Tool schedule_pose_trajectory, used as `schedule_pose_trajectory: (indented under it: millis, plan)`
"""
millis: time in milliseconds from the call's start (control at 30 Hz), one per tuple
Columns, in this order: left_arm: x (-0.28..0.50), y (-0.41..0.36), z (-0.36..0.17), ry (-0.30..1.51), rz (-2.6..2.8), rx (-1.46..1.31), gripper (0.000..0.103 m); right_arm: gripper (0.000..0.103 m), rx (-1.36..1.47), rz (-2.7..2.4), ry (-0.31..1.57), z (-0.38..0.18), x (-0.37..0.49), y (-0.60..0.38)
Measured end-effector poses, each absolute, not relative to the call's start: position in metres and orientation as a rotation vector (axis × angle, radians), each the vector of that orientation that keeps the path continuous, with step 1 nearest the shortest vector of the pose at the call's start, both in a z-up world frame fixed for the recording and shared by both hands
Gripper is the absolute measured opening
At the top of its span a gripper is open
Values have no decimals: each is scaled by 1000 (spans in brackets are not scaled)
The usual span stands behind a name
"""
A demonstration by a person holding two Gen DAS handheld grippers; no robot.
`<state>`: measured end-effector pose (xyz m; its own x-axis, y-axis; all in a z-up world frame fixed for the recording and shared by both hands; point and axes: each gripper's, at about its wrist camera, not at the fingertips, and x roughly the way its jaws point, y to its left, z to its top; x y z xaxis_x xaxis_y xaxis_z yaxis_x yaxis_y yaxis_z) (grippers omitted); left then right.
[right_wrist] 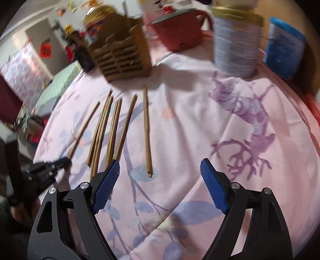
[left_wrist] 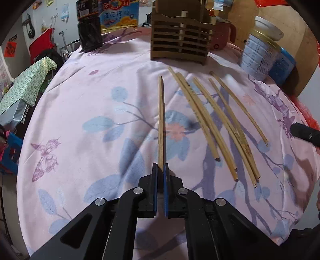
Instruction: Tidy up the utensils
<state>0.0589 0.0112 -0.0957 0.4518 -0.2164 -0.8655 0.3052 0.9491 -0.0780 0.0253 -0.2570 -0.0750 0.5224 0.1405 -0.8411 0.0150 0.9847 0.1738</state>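
My left gripper point(left_wrist: 160, 167) is shut on a bamboo chopstick point(left_wrist: 160, 120) that points away toward the brown slatted utensil holder point(left_wrist: 180, 43) at the back. Several more chopsticks point(left_wrist: 216, 128) lie fanned on the pink cloth to its right. In the right wrist view, my right gripper point(right_wrist: 160, 170) is open and empty above the cloth. A lone chopstick point(right_wrist: 147, 130) lies just ahead between its blue fingers, and the other chopsticks point(right_wrist: 108, 130) lie to the left. The holder point(right_wrist: 120, 58) stands at the back left. The left gripper point(right_wrist: 48, 168) shows at the left edge, holding its chopstick point(right_wrist: 84, 130).
A pink floral cloth point(left_wrist: 80, 120) covers the table. A red electric pot point(right_wrist: 180, 30), a tall tin can point(right_wrist: 238, 42) and a blue box point(right_wrist: 284, 48) stand at the back right. A dark bottle point(left_wrist: 89, 30) and an oil jug point(left_wrist: 120, 16) stand at the back left.
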Motion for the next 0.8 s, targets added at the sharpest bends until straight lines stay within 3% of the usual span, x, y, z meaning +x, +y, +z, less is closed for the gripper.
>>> schedule_pose_trajectory:
  millis: [233, 700, 800]
  plan:
    - [54, 12, -96, 1050, -307, 108, 6, 51, 75, 141, 1073, -97, 30, -237]
    - [54, 9, -96, 1050, -297, 126, 6, 23, 49, 160, 1068, -113, 41, -233]
    - [55, 7, -96, 1052, -293, 137, 6, 7, 56, 156, 1059, -115, 40, -237]
